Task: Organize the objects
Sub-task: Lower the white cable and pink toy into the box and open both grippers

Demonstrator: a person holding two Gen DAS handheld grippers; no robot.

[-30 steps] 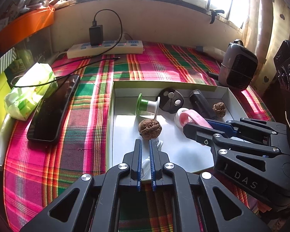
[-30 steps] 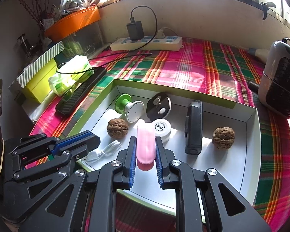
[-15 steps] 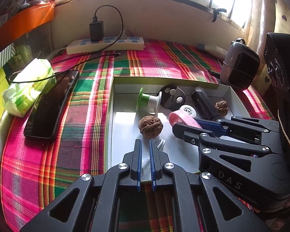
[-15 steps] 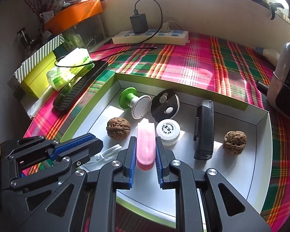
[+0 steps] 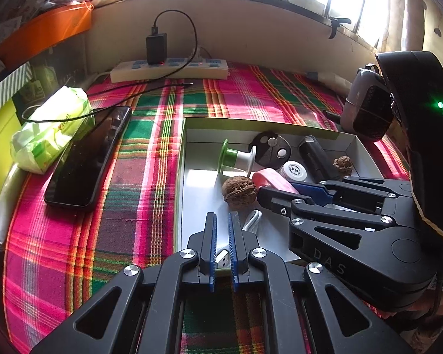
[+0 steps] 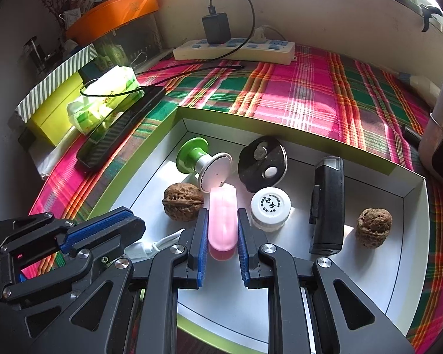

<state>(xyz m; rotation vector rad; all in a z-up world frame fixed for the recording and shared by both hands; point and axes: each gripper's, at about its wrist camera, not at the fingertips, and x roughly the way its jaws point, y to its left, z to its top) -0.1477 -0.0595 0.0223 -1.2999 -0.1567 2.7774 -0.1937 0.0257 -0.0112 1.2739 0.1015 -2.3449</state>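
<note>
A white tray with a green rim [image 6: 280, 126] lies on the plaid cloth. In it are two walnuts [image 6: 183, 202] [image 6: 373, 227], a green-and-white spool [image 6: 203, 162], a black disc [image 6: 262, 163], a white capped jar [image 6: 270, 208], a black oblong device [image 6: 326, 206] and a white cable [image 6: 159, 243]. My right gripper [image 6: 221, 215] is shut on a pink oblong case [image 6: 223, 221], low over the tray between the near walnut and the jar. My left gripper [image 5: 223, 218] is shut over the tray's near left edge, above the cable's USB plug [image 5: 223, 259], which shows through the narrow gap.
A black phone [image 5: 87, 159] and a green tissue pack [image 5: 53, 126] lie left of the tray. A power strip [image 5: 168, 69] with a charger sits along the back wall. A small heater [image 5: 366, 112] stands at the right, and a yellow box [image 6: 56, 103] at the far left.
My right gripper has carried the pink case leftwards across the tray and a little lower, closer to the near walnut. The left gripper has stayed put.
</note>
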